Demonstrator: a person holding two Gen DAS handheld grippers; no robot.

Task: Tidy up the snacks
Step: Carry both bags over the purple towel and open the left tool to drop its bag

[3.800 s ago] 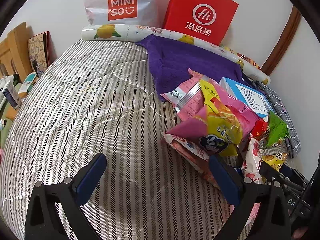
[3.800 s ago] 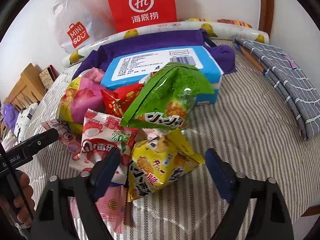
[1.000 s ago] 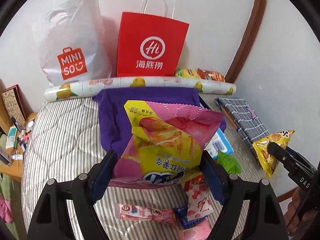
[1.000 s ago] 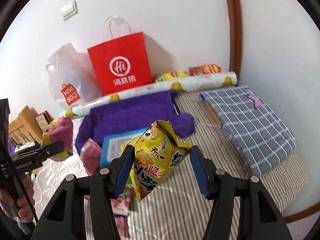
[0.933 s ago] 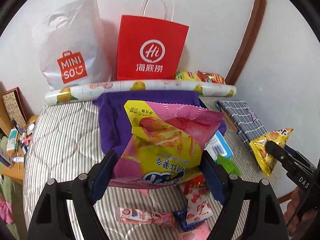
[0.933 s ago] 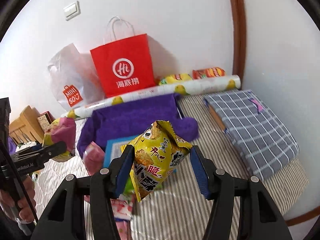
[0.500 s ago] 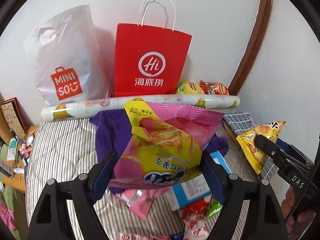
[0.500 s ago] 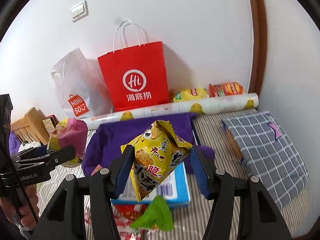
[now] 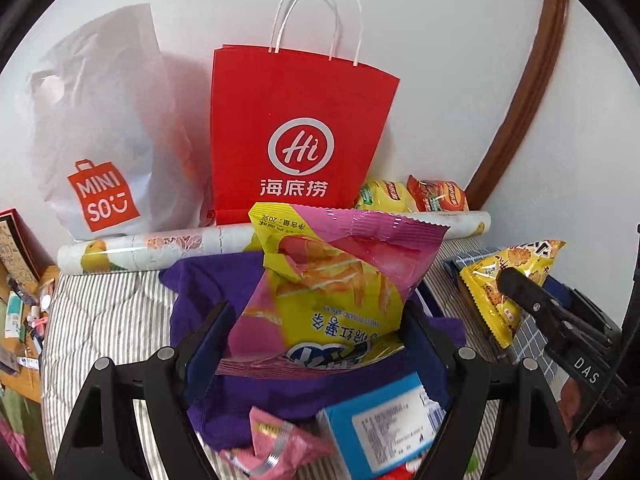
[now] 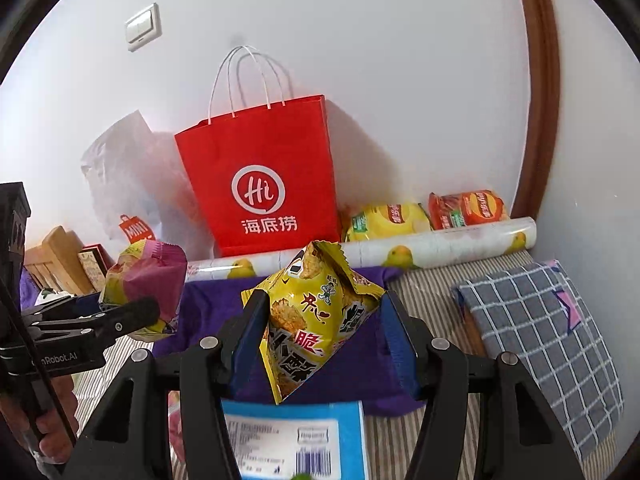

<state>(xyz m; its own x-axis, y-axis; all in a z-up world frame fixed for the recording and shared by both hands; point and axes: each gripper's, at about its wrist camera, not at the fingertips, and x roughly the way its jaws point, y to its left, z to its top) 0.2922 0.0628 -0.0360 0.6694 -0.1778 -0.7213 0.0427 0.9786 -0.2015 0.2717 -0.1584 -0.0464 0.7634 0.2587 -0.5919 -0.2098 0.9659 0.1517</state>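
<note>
Two sets of tongs hold snack bags aloft over a striped bed (image 9: 100,312) strewn with packets. The left tongs (image 9: 316,344) pinch a pink-and-yellow sweet potato chip bag (image 9: 332,292) between their blue pads, the bag upside down and raised above a purple cloth (image 9: 208,292) spread across the bedding. The right tongs (image 10: 320,336) clamp a yellow cracker bag (image 10: 316,320), its crimped top pointing up, above the same cloth and a blue box (image 10: 296,436) lying just below. Against the white wall behind stands a red paper bag (image 10: 264,176) with white handles, upright, beside a white plastic Miniso bag (image 9: 100,148) on its left. A rolled sheet printed with lemons (image 10: 440,248) lies along the head of the bed in front of both bags, and two chip packets, one yellow (image 10: 384,220) and one orange-red (image 10: 468,208), rest behind the roll at the right. A grey checked cloth (image 10: 540,328) lies folded at the bed's right edge. A small pink packet (image 9: 280,440) sits near the blue box.
</note>
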